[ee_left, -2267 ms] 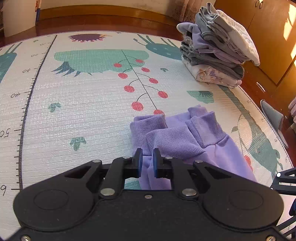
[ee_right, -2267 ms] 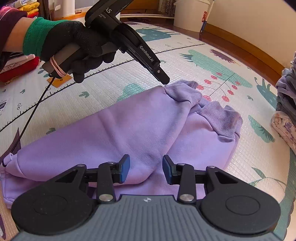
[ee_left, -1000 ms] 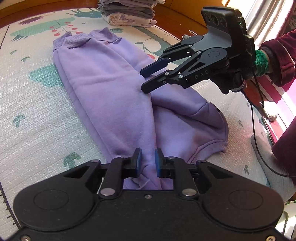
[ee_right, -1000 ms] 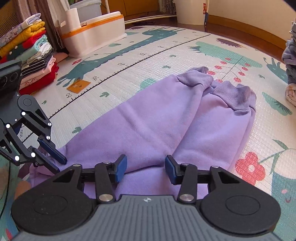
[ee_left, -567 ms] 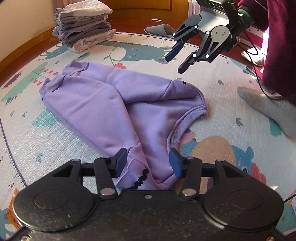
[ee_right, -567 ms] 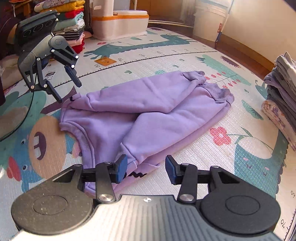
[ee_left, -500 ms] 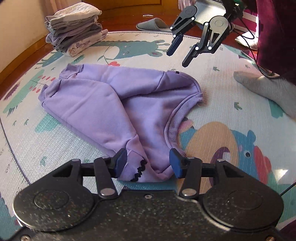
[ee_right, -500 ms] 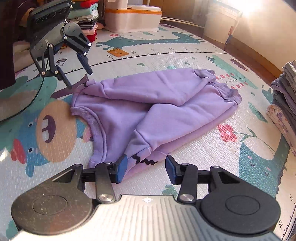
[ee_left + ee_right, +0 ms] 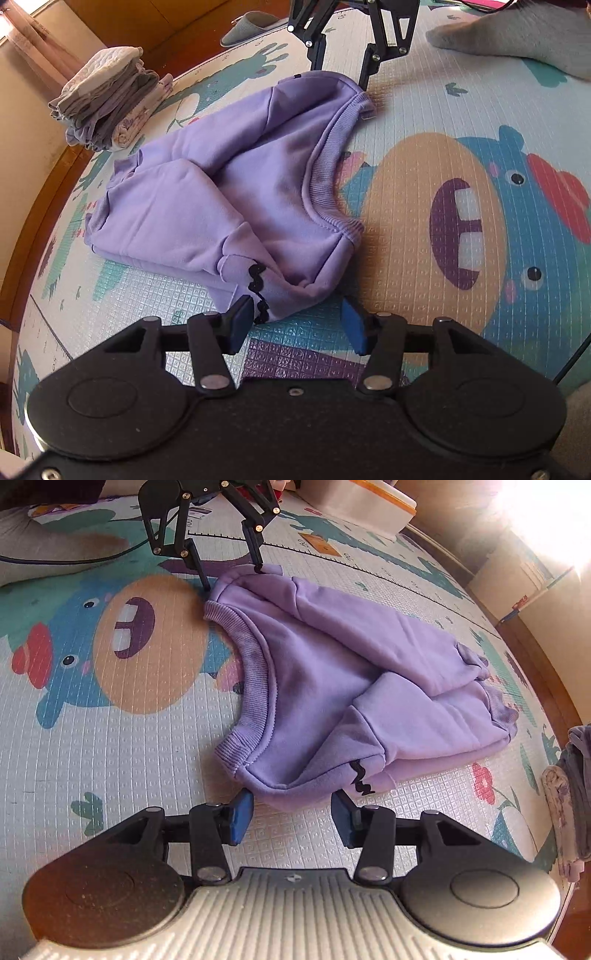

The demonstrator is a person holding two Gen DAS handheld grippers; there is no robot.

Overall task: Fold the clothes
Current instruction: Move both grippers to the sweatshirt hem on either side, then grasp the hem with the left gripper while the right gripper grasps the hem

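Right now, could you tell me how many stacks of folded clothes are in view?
1: the stack of folded clothes sits at the play mat's far edge, beyond the purple sweatshirt; the right wrist view shows its edge. Others may lie out of frame.

Home floor: cartoon play mat [image 9: 461,110], slipper [image 9: 251,23], folded laundry [image 9: 107,99].

No word or number can be read with certainty. Far ahead of the right gripper [image 9: 291,814], left of centre, the play mat [image 9: 110,760] carries a printed ruler scale [image 9: 295,545] of tick marks. The figures beside it are too small and blurred to make out. Just behind the gripper's fingers, its grey housing bears a small emblem [image 9: 291,878], with no letters legible.
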